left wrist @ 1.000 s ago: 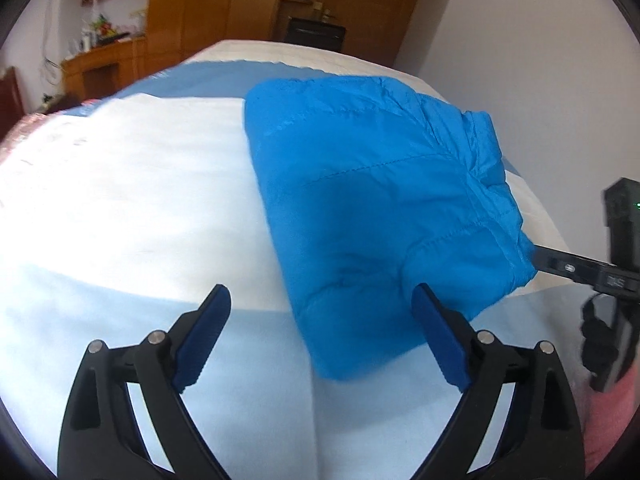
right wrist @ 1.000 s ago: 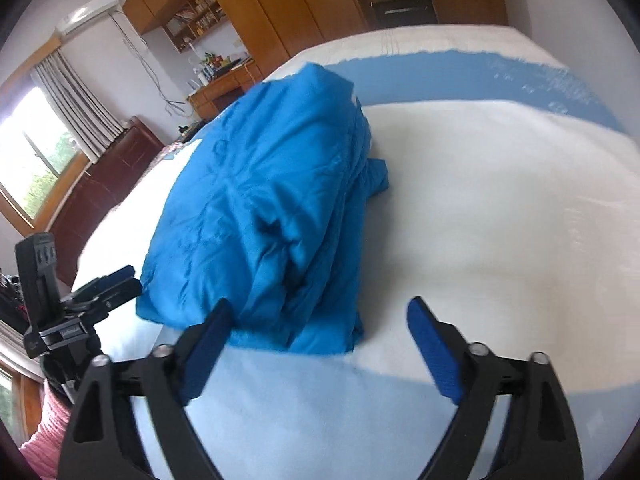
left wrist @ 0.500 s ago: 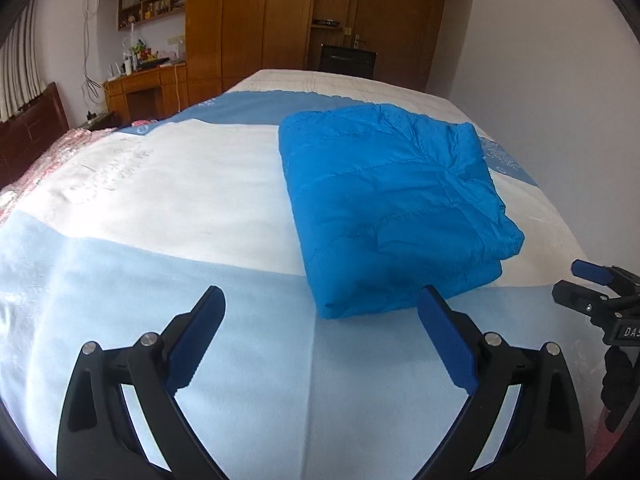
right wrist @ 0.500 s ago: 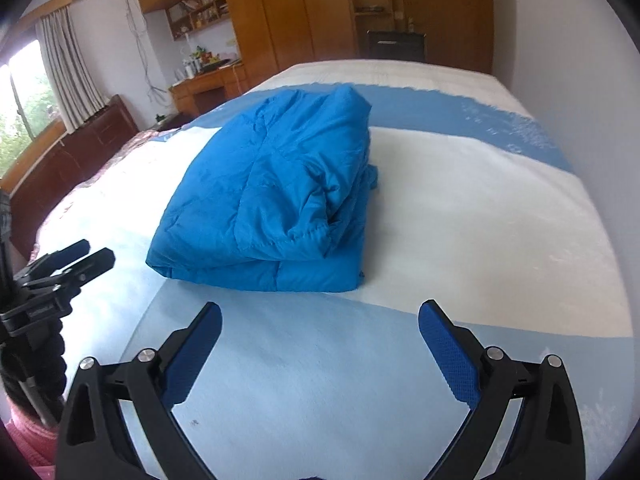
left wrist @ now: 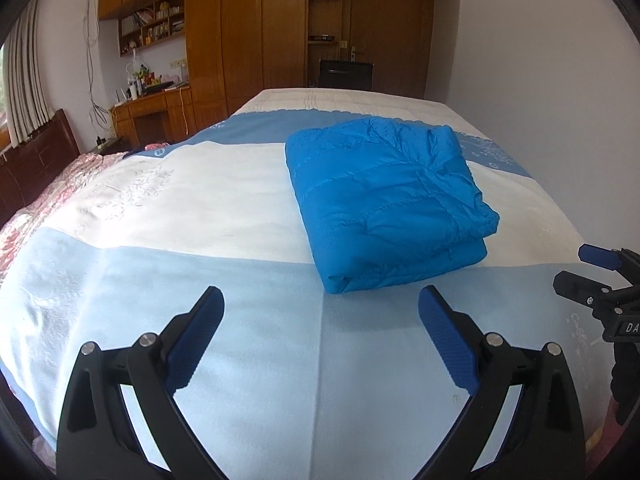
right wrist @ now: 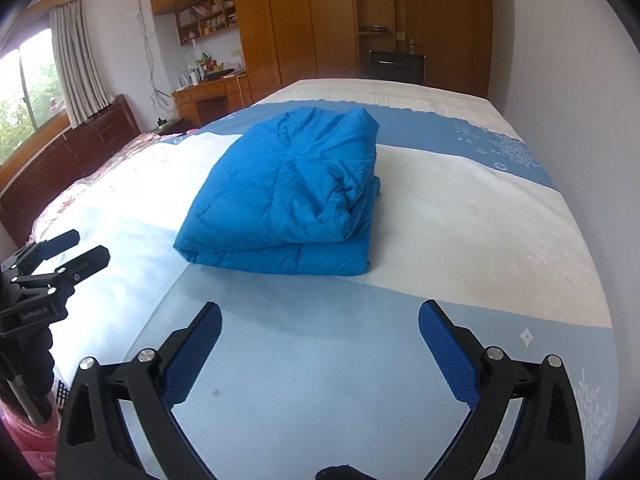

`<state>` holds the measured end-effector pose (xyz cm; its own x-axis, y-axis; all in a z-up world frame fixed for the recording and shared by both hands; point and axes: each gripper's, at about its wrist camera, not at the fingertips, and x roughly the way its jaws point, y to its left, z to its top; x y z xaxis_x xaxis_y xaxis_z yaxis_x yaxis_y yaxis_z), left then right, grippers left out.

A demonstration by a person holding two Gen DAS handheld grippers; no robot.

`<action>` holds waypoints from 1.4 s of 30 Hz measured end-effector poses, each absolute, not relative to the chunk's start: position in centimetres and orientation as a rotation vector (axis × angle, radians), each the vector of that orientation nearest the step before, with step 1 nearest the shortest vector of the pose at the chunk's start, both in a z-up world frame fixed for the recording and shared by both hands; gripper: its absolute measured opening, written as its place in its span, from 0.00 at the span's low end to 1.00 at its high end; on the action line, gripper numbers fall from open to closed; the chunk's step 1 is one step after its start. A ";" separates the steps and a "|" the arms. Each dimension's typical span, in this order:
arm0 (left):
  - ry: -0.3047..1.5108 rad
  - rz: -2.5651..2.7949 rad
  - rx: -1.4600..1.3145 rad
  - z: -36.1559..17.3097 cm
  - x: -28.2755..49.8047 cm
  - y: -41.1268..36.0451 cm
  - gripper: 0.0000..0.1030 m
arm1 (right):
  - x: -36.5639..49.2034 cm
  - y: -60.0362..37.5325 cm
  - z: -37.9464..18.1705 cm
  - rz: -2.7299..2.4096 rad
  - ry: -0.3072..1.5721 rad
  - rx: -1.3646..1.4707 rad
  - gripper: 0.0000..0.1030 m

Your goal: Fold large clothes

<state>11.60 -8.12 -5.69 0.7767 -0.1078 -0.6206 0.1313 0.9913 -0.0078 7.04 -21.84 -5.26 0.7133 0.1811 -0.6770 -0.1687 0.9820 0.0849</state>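
Observation:
A bright blue padded jacket (left wrist: 384, 200) lies folded into a thick rectangular bundle on the bed; in the right wrist view it (right wrist: 288, 200) sits ahead of centre. My left gripper (left wrist: 320, 312) is open and empty, held back above the light blue band of the bedspread, short of the bundle's near edge. My right gripper (right wrist: 320, 328) is open and empty, also back from the bundle. Each gripper shows at the edge of the other's view: the right gripper (left wrist: 592, 276) and the left gripper (right wrist: 76, 252).
The bed (left wrist: 160, 208) has a bedspread in white and blue bands. A dark wooden headboard (right wrist: 80, 148) is at the left, a white wall (left wrist: 540, 60) at the right. A desk (left wrist: 148, 116) and wooden wardrobes (left wrist: 248, 28) stand beyond the bed.
Both grippers have pulled back and risen away from the folded jacket, which now lies farther off and untouched. Both stay open.

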 end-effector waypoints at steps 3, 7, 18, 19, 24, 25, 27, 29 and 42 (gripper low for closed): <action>0.657 -0.127 0.045 -5.5 10.7 -8.2 0.94 | 6.6 -21.8 -5.1 0.205 0.749 0.028 0.96; 0.649 -0.125 0.049 -5.4 9.9 -8.3 0.94 | 6.3 -21.8 -5.2 0.204 0.748 0.035 0.96; 0.661 -0.109 0.052 -5.8 9.4 -7.8 0.94 | 5.9 -21.2 -5.4 0.221 0.753 0.024 0.96; 0.662 -0.110 0.052 -5.8 9.4 -7.8 0.94 | 5.9 -21.1 -5.5 0.222 0.754 0.025 0.96; 0.662 -0.115 0.061 -5.9 9.1 -7.9 0.94 | 5.9 -21.1 -5.4 0.225 0.751 0.027 0.96; 0.662 -0.115 0.062 -6.0 9.0 -7.9 0.94 | 5.9 -21.1 -5.4 0.225 0.751 0.027 0.96; 0.663 -0.117 0.063 -6.0 8.9 -8.0 0.94 | 5.9 -21.1 -5.4 0.225 0.751 0.026 0.96; 0.664 -0.117 0.064 -6.0 8.9 -8.0 0.94 | 5.9 -21.0 -5.4 0.227 0.751 0.025 0.96; 0.671 -0.124 0.066 -6.0 8.8 -8.1 0.94 | 5.9 -21.0 -5.4 0.228 0.750 0.025 0.96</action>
<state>8.78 -8.07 -5.97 0.7764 -0.0929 -0.6233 0.1355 0.9906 0.0211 5.91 -20.99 -5.40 0.7080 0.2142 -0.6729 -0.1964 0.9750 0.1037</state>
